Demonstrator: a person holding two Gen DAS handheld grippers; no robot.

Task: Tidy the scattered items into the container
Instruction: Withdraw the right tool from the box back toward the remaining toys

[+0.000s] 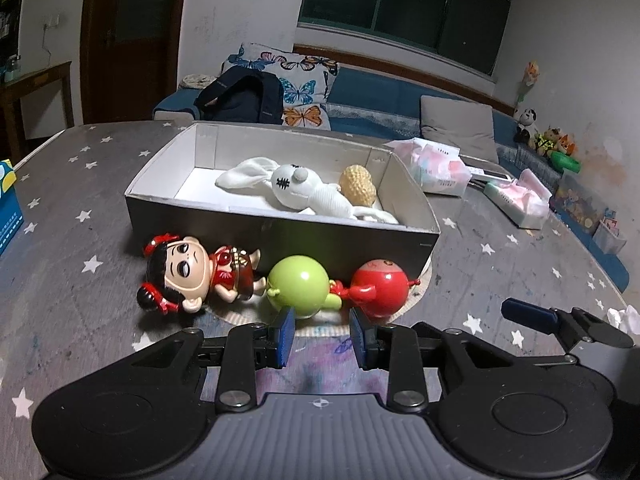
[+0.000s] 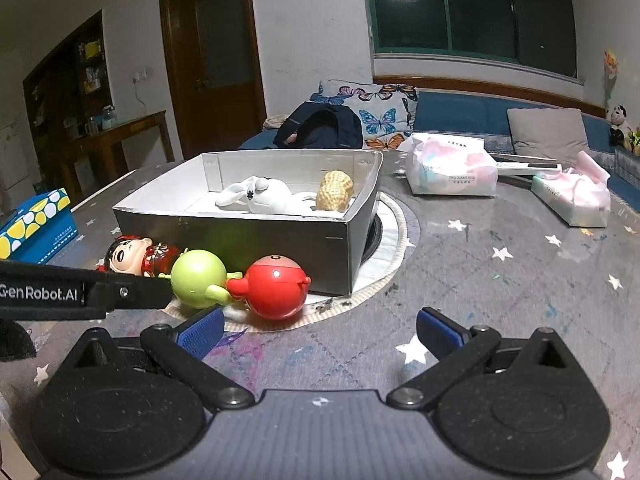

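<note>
While both tools hover low over the near edge of the desk [image 1: 60,200], three toys lie outside the box [image 1: 280,236], in a row along its near wall. Left to right: doll with black hair and red dress [image 1: 196,276] on its back, green round figure [image 1: 298,288], red round figure [image 1: 380,288]. Green and red touch each other; doll's feet sit just beside the green one.

Left tool [image 1: 322,338]: released, fingers apart with a moderate gap, nothing between them. Pads sit just near of the green and red figures, left pad [image 1: 285,336] about in line with the green one. Contact with the toys: can't tell.

Right tool [image 2: 320,328]: released, spread wide, nothing gripped. It's right of the left tool; its left pad [image 2: 200,330] is near the red figure [image 2: 276,292], right pad over bare desk.

Inside the box: white plush rabbit [image 1: 296,192] lying across the floor, peanut-shaped toy [image 1: 357,186] at the right end, touching or just beside the rabbit.

Box rests partly on a round white mat [image 2: 394,240]. Right far side of desk: two tissue packs [image 2: 452,170], well apart from the box. Blue-yellow carton [image 2: 36,224] at the left edge. Sofa with butterfly cushion [image 2: 380,116] behind the desk.
</note>
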